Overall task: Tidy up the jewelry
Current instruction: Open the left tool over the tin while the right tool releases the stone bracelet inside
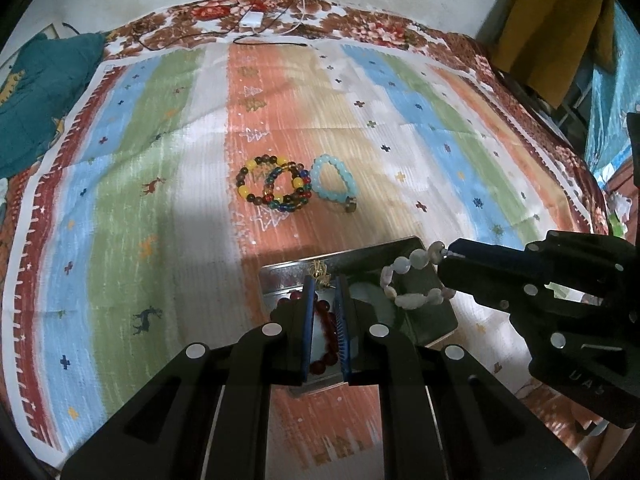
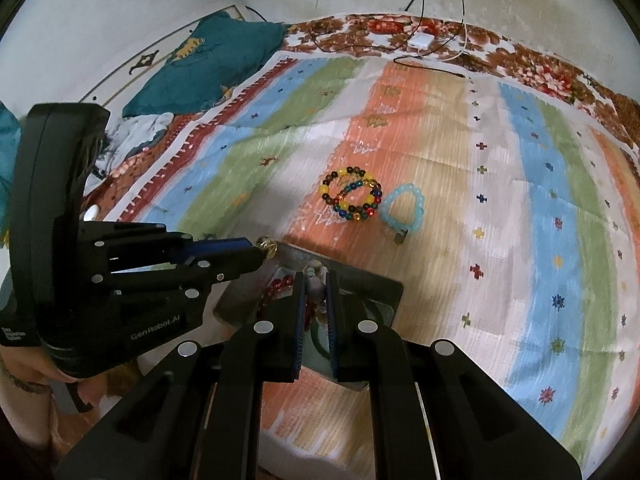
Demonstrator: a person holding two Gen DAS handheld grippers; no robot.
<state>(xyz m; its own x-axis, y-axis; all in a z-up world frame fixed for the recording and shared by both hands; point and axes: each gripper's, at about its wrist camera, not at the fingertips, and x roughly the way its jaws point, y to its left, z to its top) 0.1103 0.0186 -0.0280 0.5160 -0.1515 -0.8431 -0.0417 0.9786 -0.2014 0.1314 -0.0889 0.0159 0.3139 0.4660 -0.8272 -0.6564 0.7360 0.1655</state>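
Observation:
A metal jewelry box (image 1: 436,312) lies on the striped cloth, with a red bead bracelet (image 1: 326,330) inside. My left gripper (image 1: 322,280) is shut on a small gold earring (image 1: 319,270) above the box; it shows from the side in the right wrist view (image 2: 264,250). My right gripper (image 2: 316,280) is shut on a pale stone bracelet (image 1: 412,280), which hangs over the box; in its own view only grey beads (image 2: 314,286) show between the fingers. A multicolour bead bracelet (image 1: 276,182) and a light blue bracelet (image 1: 334,182) lie further off on the cloth.
The striped cloth (image 1: 160,184) covers a floral bedspread (image 1: 360,24). A teal pillow (image 1: 44,92) lies at the far left. A white charger with cables (image 1: 252,20) lies at the far edge by the wall. Yellow fabric (image 1: 552,28) hangs at the right.

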